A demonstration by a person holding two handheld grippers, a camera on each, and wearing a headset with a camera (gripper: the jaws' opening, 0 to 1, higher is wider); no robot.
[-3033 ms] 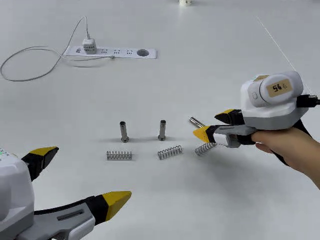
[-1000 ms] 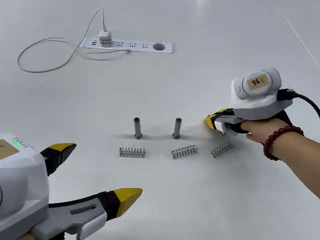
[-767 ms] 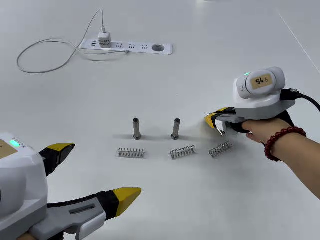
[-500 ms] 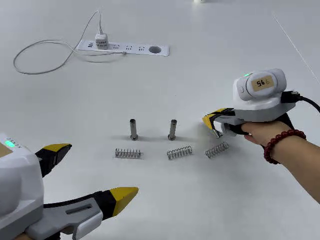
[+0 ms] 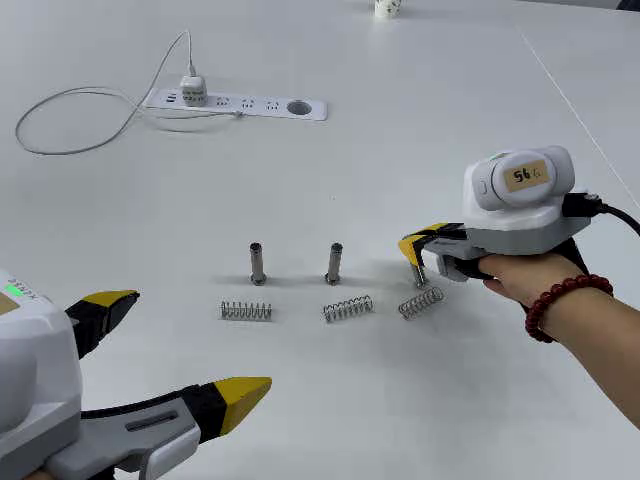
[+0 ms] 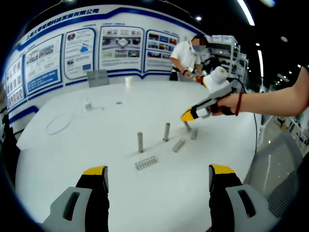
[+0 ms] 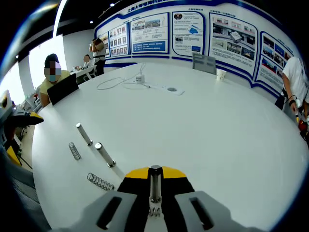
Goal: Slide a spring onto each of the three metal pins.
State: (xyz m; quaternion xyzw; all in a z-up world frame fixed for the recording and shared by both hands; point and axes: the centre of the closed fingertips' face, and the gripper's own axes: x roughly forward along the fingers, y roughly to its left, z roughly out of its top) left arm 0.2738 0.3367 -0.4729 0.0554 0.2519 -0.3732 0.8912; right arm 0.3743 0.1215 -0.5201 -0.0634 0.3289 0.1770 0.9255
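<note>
Two metal pins (image 5: 257, 263) (image 5: 334, 263) stand upright on the white table. In front of them lie three springs (image 5: 245, 311) (image 5: 347, 308) (image 5: 421, 302). My right gripper (image 5: 415, 250) is shut on the third pin (image 5: 420, 272), which it holds upright just behind the right spring. In the right gripper view that pin (image 7: 154, 183) sits between the yellow tips, with coils just below it. My left gripper (image 5: 180, 345) hovers open at the near left, holding nothing. The left gripper view shows both standing pins (image 6: 140, 142) (image 6: 166, 131) and the right gripper (image 6: 190, 114) beyond.
A white power strip (image 5: 240, 103) with a plugged charger and a looping cable (image 5: 60, 110) lies at the far left of the table. A small cup (image 5: 387, 7) stands at the far edge. People stand in the background beyond the table.
The third pin lay tilted between the right gripper's open jaws; now those jaws are shut on it and hold it upright. It has come down close to the right spring. The left gripper stayed open.
</note>
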